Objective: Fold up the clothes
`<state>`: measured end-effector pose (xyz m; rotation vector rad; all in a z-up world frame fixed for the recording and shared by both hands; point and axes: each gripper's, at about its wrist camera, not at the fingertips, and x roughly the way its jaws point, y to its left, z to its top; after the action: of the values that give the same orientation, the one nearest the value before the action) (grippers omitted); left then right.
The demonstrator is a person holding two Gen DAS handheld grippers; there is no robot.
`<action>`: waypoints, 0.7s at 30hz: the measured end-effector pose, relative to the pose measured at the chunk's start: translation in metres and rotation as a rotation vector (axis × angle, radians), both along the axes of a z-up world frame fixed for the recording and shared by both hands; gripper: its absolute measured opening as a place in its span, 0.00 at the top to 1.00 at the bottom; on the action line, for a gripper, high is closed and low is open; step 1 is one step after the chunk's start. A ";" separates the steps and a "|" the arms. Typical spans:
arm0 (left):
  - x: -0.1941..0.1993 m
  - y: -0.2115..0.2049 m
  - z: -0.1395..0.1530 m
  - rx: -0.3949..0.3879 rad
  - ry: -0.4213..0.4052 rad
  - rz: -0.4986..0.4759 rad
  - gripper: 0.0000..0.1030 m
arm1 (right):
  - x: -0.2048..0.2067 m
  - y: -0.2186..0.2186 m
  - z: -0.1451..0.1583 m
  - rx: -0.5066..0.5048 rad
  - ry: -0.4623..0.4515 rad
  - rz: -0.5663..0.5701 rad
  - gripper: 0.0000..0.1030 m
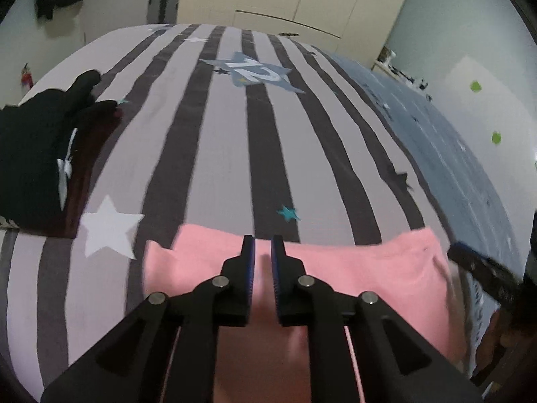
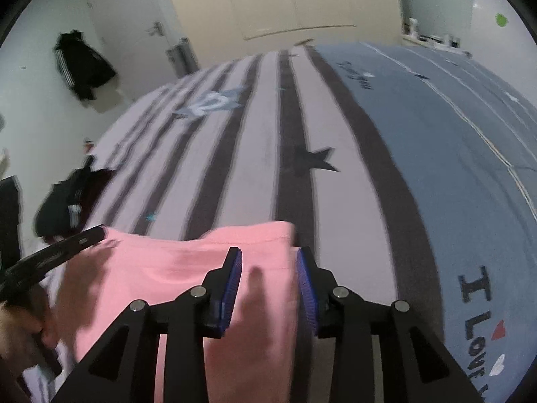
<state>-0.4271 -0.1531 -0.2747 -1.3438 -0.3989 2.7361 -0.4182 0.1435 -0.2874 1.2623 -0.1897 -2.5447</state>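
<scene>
The pink garment (image 1: pixel 335 268) lies flat on the near edge of the striped bedspread (image 1: pixel 214 154), already looking like a neat rectangle. It reads as soft, light knit, so I'd guess it flops and slides easily; best pinched at a corner or along a folded edge. The left gripper (image 1: pixel 262 247) hovers over it with jaws nearly closed and nothing between them. The right gripper (image 2: pixel 268 258) stands partly open over the right edge, pads not pressing cloth. A dark folded pile (image 1: pixel 37 154) sits off to the left.
</scene>
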 end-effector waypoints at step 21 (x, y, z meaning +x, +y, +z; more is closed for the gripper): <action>0.018 -0.006 -0.029 -0.168 0.000 -0.070 0.98 | -0.027 -0.036 -0.030 0.036 -0.038 0.044 0.70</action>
<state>-0.4089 -0.1589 -0.3037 -1.3654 -0.1208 2.7641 -0.4448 0.1072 -0.3174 1.3148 -0.1233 -2.4994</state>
